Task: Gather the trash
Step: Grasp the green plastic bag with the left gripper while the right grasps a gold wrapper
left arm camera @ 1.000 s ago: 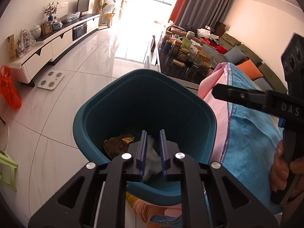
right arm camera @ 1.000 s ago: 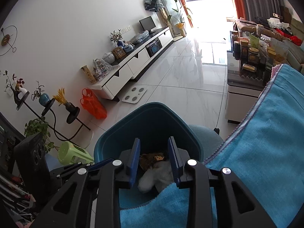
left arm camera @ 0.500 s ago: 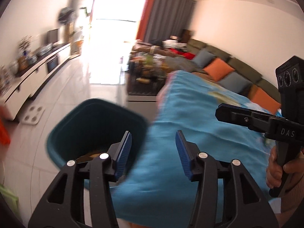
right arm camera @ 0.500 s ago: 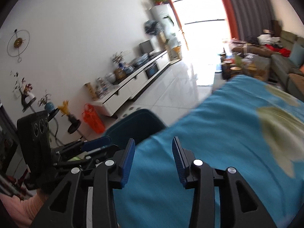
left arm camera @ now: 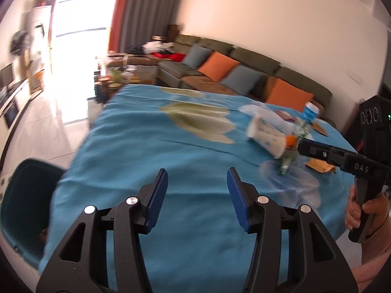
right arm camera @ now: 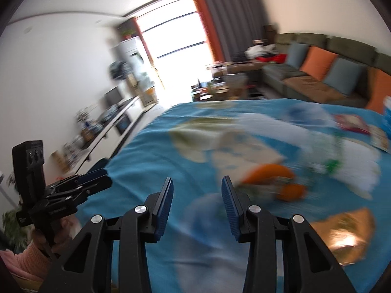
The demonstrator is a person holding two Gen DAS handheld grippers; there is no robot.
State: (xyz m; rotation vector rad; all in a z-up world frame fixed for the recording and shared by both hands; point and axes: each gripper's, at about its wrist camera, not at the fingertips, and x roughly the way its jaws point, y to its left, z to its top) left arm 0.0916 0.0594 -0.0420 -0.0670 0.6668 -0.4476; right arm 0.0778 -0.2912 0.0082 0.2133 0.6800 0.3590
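Trash (left arm camera: 268, 138) is seen heaped on the right part of the blue cloth (left arm camera: 151, 146), with both grippers held apart and empty above it.

At the far left of the left wrist view, the teal bin (left arm camera: 22, 202) is seen below the cloth's left edge, which hangs partly over its rim. The left gripper (left arm camera: 197, 193) is held over a bare stretch of cloth, its jaws parted, having just opened, with nothing between them. Further right, a tipped paper cup (left arm camera: 266, 139), a clear bottle (left arm camera: 290, 151) and a brown wrapper (left arm camera: 320, 166) are found near the cloth's right edge. The right gripper (right arm camera: 197, 200) is likewise spread and empty, having just opened, with blurred trash just beyond its right finger.
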